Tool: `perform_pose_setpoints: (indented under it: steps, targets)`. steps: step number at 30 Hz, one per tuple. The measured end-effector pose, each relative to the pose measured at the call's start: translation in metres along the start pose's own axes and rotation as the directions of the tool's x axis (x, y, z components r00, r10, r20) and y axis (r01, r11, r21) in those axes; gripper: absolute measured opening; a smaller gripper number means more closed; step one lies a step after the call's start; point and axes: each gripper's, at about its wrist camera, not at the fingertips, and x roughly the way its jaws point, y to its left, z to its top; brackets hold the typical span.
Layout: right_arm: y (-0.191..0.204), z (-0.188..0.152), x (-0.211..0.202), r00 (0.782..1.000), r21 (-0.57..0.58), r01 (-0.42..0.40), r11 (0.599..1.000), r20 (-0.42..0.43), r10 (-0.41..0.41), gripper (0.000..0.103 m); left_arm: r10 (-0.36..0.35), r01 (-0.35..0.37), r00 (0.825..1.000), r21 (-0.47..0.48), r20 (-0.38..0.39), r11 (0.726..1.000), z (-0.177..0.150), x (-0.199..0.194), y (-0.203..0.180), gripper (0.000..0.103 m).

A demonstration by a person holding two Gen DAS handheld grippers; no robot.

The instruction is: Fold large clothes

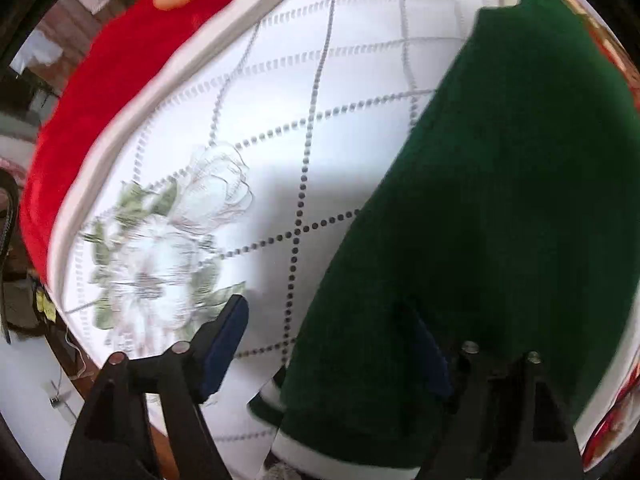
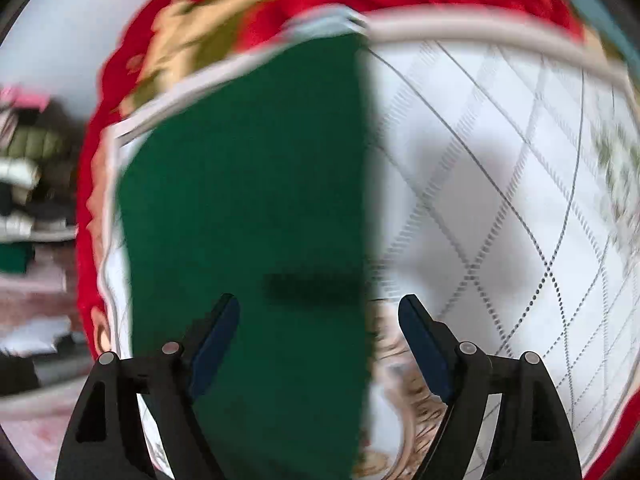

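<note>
Dark green garment (image 1: 500,208) lies flat on a white quilted cover (image 1: 280,120) with dotted diamond stitching and an embroidered flower (image 1: 168,248). A red blanket (image 1: 104,92) shows along the cover's far edge. White striped hem of the garment sits near the bottom of the left wrist view. Left gripper (image 1: 332,344) points down, jaws spread wide, nothing pinched; one finger over the white cover, the other over green cloth. Right gripper (image 2: 320,344) also wide apart, empty, straddling the garment's straight edge (image 2: 366,200). Both views blurred. Clutter at the room's side is unclear.
</note>
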Motion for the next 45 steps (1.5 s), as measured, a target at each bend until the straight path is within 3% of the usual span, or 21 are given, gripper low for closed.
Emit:
perform_pose_setpoints:
  steps: [2, 3, 4, 7, 10, 14, 17, 19, 22, 25, 27, 28, 31, 33, 34, 40, 43, 45]
  targets:
    - [-0.025, 0.004, 0.030, 0.989, 0.074, -0.120, 0.990, -0.074, 0.125, 0.083, -0.006, 0.006, 1.000, -0.016, 0.005, 1.000, 0.005, 0.000, 0.002, 0.088]
    - [-0.032, 0.001, 0.048, 0.963, 0.118, -0.234, 0.965, -0.108, 0.247, 0.083, -0.002, 0.002, 1.000, -0.010, 0.007, 1.000, 0.007, -0.001, 0.002, 0.088]
    - [-0.033, -0.003, 0.061, 0.926, 0.135, -0.342, 0.930, -0.119, 0.358, 0.072, 0.004, -0.004, 1.000, -0.005, 0.010, 1.000, 0.009, -0.004, 0.004, 0.088]
    - [-0.029, -0.019, 0.065, 0.936, 0.114, -0.337, 0.934, -0.068, 0.346, 0.039, 0.026, -0.026, 1.000, 0.012, 0.010, 1.000, 0.009, -0.013, 0.006, 0.088]
    - [-0.049, -0.046, 0.039, 0.928, 0.219, -0.366, 0.904, 0.021, 0.371, 0.023, 0.059, -0.059, 0.997, 0.010, 0.046, 0.998, 0.007, -0.036, 0.019, 0.088]
    - [-0.086, -0.108, -0.005, 0.958, 0.316, -0.285, 0.905, 0.073, 0.276, 0.023, 0.053, -0.047, 0.995, -0.084, 0.081, 0.995, -0.001, -0.072, 0.059, 0.088]
    - [-0.130, -0.180, -0.032, 0.978, 0.427, -0.205, 0.881, 0.045, 0.206, 0.023, 0.032, -0.017, 0.996, -0.178, 0.079, 0.984, -0.010, -0.083, 0.084, 0.088]
    - [-0.151, -0.225, -0.039, 0.987, 0.443, -0.133, 0.887, -0.022, 0.159, 0.026, 0.010, 0.001, 0.999, -0.208, 0.049, 0.978, -0.021, -0.073, 0.087, 0.088]
    - [-0.182, -0.268, -0.033, 0.978, 0.426, -0.005, 0.905, -0.185, 0.093, 0.050, -0.031, 0.028, 0.999, -0.241, -0.008, 0.970, -0.029, -0.058, 0.081, 0.088]
    - [-0.198, -0.290, -0.044, 0.970, 0.393, 0.044, 0.918, -0.238, 0.055, 0.052, -0.047, 0.042, 0.999, -0.263, -0.014, 0.964, -0.026, -0.041, 0.077, 0.088]
    - [-0.193, -0.294, -0.069, 0.978, 0.322, 0.069, 0.944, -0.208, 0.000, 0.056, -0.045, 0.045, 0.999, -0.265, 0.009, 0.963, -0.022, -0.035, 0.074, 0.087]
    - [-0.190, -0.294, -0.082, 0.983, 0.293, 0.071, 0.953, -0.184, -0.017, 0.064, -0.042, 0.047, 0.999, -0.258, 0.025, 0.965, -0.018, -0.032, 0.072, 0.087]
    - [-0.185, -0.289, -0.106, 0.990, 0.261, 0.078, 0.962, -0.135, -0.044, 0.066, -0.033, 0.050, 0.996, -0.207, 0.085, 0.977, -0.004, -0.022, 0.063, 0.078]
    - [-0.179, -0.278, -0.117, 0.995, 0.252, 0.064, 0.966, -0.092, -0.042, 0.066, -0.074, 0.095, 0.990, -0.183, 0.120, 0.979, 0.004, -0.019, 0.058, 0.011]
    - [-0.175, -0.271, -0.121, 0.997, 0.239, 0.064, 0.969, -0.066, -0.049, 0.066, -0.048, 0.069, 0.991, -0.168, 0.124, 0.983, 0.008, -0.021, 0.054, 0.006]
    - [-0.122, -0.199, -0.131, 0.988, 0.085, 0.111, 0.990, 0.095, -0.119, 0.067, -0.052, 0.086, 0.965, -0.123, 0.257, 0.989, 0.027, -0.065, 0.053, 0.003]
    - [-0.101, -0.150, -0.125, 0.976, -0.028, 0.146, 0.989, 0.168, -0.139, 0.089, -0.049, 0.088, 0.967, -0.146, 0.250, 0.985, 0.039, -0.058, 0.052, 0.003]
    - [-0.080, -0.109, -0.104, 0.969, -0.104, 0.194, 0.975, 0.173, -0.175, 0.089, -0.047, 0.085, 0.968, -0.145, 0.246, 0.986, 0.041, -0.055, 0.054, 0.003]
